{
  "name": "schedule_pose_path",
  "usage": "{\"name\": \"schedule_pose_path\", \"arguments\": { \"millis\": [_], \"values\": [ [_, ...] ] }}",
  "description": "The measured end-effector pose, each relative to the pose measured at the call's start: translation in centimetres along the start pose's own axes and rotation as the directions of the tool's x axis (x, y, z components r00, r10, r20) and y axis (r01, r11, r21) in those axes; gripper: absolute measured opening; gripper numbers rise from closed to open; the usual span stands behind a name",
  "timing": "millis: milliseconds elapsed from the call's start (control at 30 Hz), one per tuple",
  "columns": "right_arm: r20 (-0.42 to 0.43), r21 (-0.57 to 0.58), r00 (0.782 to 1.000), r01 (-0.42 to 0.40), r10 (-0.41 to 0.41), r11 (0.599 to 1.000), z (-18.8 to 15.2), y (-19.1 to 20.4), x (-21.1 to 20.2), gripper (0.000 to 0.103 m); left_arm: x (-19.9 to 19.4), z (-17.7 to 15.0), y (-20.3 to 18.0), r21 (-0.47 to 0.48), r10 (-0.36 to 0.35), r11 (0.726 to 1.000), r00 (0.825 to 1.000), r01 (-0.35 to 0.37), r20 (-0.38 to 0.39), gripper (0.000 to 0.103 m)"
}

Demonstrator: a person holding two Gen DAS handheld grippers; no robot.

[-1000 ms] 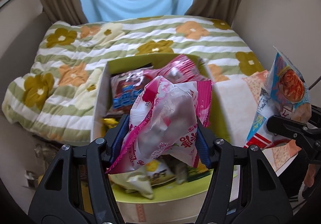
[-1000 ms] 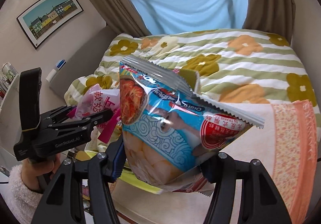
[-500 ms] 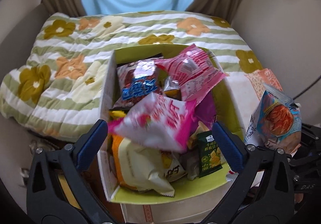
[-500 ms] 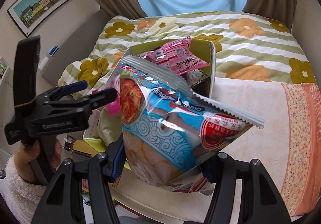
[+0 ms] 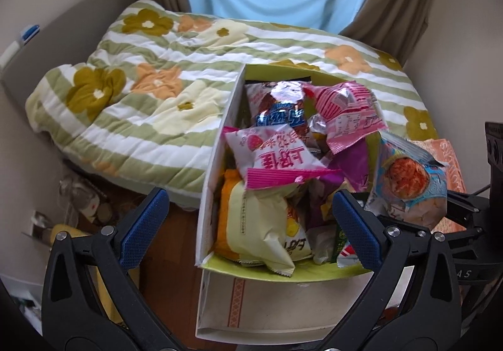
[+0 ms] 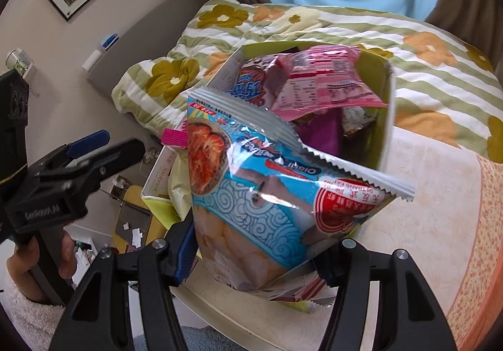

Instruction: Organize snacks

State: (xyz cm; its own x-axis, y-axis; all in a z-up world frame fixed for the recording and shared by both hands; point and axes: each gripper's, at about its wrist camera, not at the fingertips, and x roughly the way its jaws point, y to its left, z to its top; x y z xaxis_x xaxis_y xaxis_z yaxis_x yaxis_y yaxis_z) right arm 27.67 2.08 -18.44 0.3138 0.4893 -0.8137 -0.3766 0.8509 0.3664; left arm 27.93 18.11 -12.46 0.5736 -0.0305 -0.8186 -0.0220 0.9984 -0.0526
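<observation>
a: item one, right tool [image 6: 251, 260]?
b: clamped on the lower half of a blue snack bag [image 6: 270, 190], which fills the middle of the right wrist view. in the left wrist view the same bag hangs at 3 o'clock, just beside the box.

a: item two, left tool [image 5: 248, 225]?
b: jaws spread wide, nothing between them, above the near end of the box.

a: item three, the box?
b: green-lined carton [image 5: 220, 143], full of packets, its far end against a flowered quilt [image 5: 151, 90] at 12 o'clock. it seems to stand on a cream bench [image 6: 440, 225] with an orange patterned border.

a: contents?
b: pink-and-white strawberry packet [image 5: 270, 159] on top at centre, pale yellow bag [image 5: 257, 225] at 6 o'clock, pink striped packet [image 5: 345, 112] at 1 o'clock, dark bag with blue lettering [image 5: 279, 106] at 12.

a: handling?
b: judged light, air-puffed, crinkly film, likely slippery; contents probably brittle. best held at the crimped seam or a flat edge, with gentle pressure.

a: legible writing?
b: "oishi" upside down on the blue bag, and what looks like "trans fat" on its red seal. large chinese characters on the pink packet. the left tool's body carries a blurred maker's name i cannot read surely.
</observation>
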Motion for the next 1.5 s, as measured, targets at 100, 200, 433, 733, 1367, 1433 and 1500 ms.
{"name": "schedule_pose_path", "arguments": {
  "millis": [100,200,433,733,1367,1433,1500],
  "values": [
    [0.0,-0.041,1.0,-0.016,0.016,0.999,0.3,0.7,1.2,0.07,0.3,-0.8,0.6,-0.021,0.037,0.999,0.999,-0.038,-0.018,0.103],
    [0.031,-0.071,0.999,-0.01,0.012,0.997,0.0,1.0,1.4,0.101,0.3,-1.7,1.2,-0.062,0.043,0.997,0.999,-0.044,-0.026,0.103],
    [0.099,-0.066,0.994,0.059,-0.053,0.996,-1.4,0.4,-0.3,0.102,-1.0,-3.9,1.4,-0.09,0.06,0.994,0.998,-0.062,-0.022,0.103],
    [0.246,0.007,0.957,0.156,-0.153,0.988,-4.7,1.6,-7.4,0.102,-7.8,-5.3,0.1,-0.017,0.03,0.999,0.993,-0.028,0.116,0.103],
    [0.498,0.217,0.709,0.454,-0.498,0.864,-18.3,7.8,-23.7,0.102,-23.6,-14.9,-4.7,0.15,-0.103,0.988,0.909,0.046,0.404,0.103],
    [0.501,0.223,0.694,0.474,-0.517,0.852,-19.1,8.2,-23.7,0.102,-23.8,-15.4,-4.6,0.142,-0.11,0.988,0.91,0.057,0.4,0.103],
    [0.504,0.23,0.679,0.49,-0.534,0.841,-19.8,8.4,-23.8,0.102,-23.8,-15.7,-4.5,0.138,-0.111,0.989,0.911,0.06,0.398,0.103]
  ]
}}
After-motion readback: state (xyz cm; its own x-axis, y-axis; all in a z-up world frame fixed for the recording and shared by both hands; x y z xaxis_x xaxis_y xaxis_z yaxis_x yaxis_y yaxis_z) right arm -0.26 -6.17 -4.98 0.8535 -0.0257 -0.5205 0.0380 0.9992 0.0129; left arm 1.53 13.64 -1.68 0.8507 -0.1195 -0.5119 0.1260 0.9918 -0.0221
